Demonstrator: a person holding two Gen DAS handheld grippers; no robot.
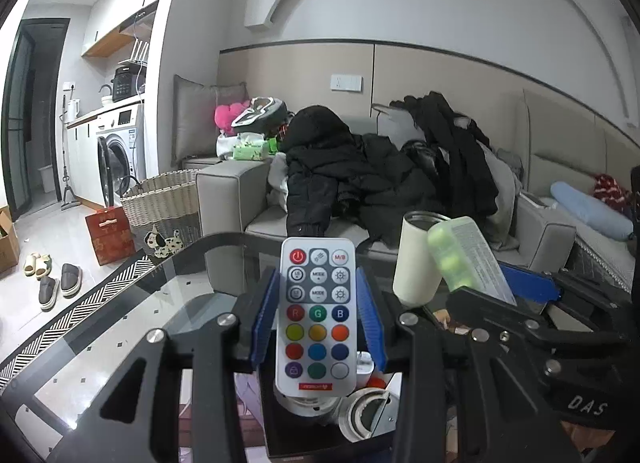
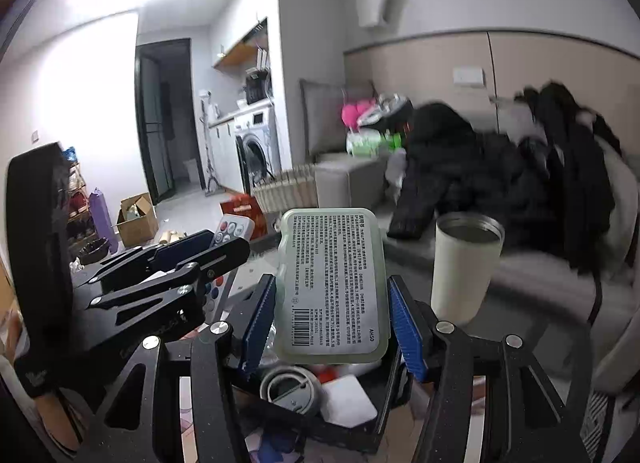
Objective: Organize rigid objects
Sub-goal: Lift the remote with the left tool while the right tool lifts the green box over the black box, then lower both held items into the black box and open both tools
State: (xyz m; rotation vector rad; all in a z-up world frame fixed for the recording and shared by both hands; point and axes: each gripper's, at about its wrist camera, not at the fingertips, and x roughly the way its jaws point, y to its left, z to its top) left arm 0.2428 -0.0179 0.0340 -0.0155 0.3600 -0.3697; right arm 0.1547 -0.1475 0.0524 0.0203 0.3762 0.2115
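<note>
Counter [image 1: 120, 311]: glass-topped, carrying the items below; sofa with dark clothing beyond it.

Black bin [image 2: 384, 395]: open-topped, directly beneath both tools; already holds a round metal lid [image 2: 290, 385] and small white pieces. Judged the drop target.

White tumbler [image 2: 464, 267]: upright on the counter, mouth open, to the right of the bin and just beside the right tool.

Left tool [image 1: 318, 319]: clenched on the remote control [image 1: 317, 315], blue pads on its long edges; long axis runs forward along the fingers, button face up, lower end over the bin.

Right tool [image 2: 332, 319]: clenched on the pale green plastic case [image 2: 334, 287], label up, long axis likewise forward, poised above the bin.

Relation: both held items hang over the bin; lowering is needed, with hardly any sideways travel. Neither tool is clearly nearer.
</note>
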